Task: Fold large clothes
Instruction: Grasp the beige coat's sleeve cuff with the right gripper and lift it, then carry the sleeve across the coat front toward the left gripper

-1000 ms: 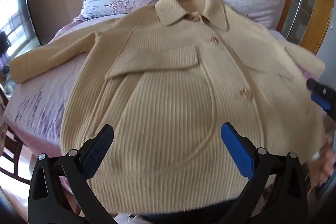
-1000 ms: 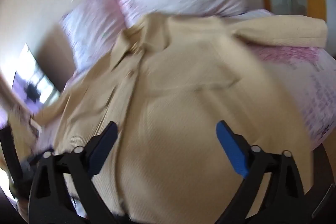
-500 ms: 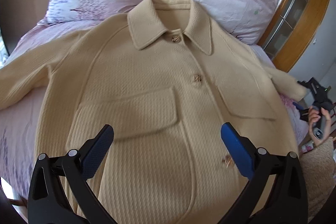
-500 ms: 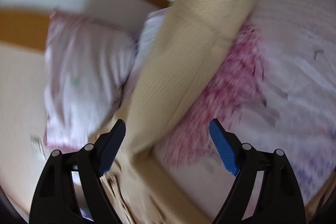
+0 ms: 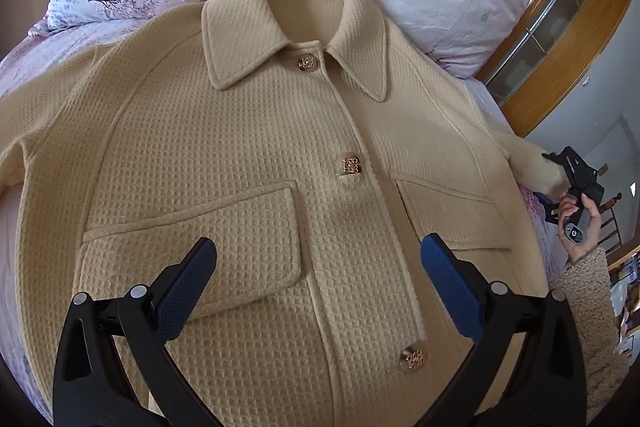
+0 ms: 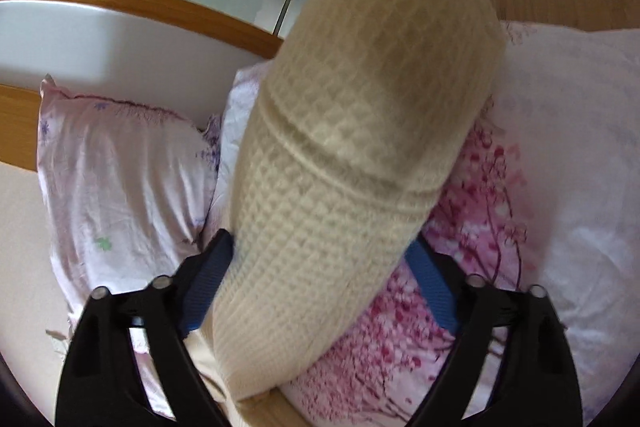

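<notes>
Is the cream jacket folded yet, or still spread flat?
Spread flat: the jacket lies front-up on the bed, buttoned, collar and both pockets showing.

Cream waffle-knit jacket (image 5: 256,147) flat, front up, buttoned with gold buttons, collar toward pillows; two flap chest pockets; right sleeve (image 6: 340,167) stretched outward.

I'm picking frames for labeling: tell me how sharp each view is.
Left wrist view: crisp, the jacket weave and buttons read clearly, though fisheye bends the edges. Right wrist view: soft with motion blur, the sleeve and pillow smeared.
</notes>
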A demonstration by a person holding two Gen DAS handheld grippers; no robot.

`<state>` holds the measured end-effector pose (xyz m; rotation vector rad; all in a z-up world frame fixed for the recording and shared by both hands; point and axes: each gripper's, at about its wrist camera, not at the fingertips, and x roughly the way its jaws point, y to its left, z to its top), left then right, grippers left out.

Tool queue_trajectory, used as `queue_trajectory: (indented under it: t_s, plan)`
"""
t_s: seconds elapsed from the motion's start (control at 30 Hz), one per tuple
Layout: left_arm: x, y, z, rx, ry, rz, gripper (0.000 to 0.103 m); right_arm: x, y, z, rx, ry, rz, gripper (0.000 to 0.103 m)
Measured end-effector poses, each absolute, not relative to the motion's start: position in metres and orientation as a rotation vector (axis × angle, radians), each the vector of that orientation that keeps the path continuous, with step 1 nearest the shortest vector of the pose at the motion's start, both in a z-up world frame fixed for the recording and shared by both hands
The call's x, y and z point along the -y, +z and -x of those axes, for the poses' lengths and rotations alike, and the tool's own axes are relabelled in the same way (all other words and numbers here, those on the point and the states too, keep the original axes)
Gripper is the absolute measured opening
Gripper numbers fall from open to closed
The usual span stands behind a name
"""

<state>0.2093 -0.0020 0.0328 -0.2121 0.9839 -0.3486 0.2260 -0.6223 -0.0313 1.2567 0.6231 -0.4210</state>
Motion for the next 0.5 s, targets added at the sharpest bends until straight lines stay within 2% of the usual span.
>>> queue_trajectory:
  t_s: [0.03,0.1,0.17,0.3,0.5]
  plan:
    - [0.001,0.033,-0.211,-0.981,-0.352,0.213,0.102,0.623,-0.032,-0.226,-0.620,-0.427,-1.252,0.059]
    - [-0.002,0.032,-0.213,-0.979,-0.356,0.220,0.102,0.623,-0.032,-0.224,-0.607,-0.430,-1.219,0.024]
    - [-0.005,0.030,-0.214,-0.974,-0.359,0.230,0.102,0.621,-0.027,-0.227,-0.597,-0.422,-1.177,0.016]
    - [-0.014,0.030,-0.215,-0.960,-0.368,0.261,0.102,0.603,0.006,-0.233,-0.570,-0.462,-0.965,0.012]
    - [-0.032,0.033,-0.220,-0.932,-0.346,0.307,0.102,0.555,0.074,-0.241,-0.474,-0.470,-0.607,0.011]
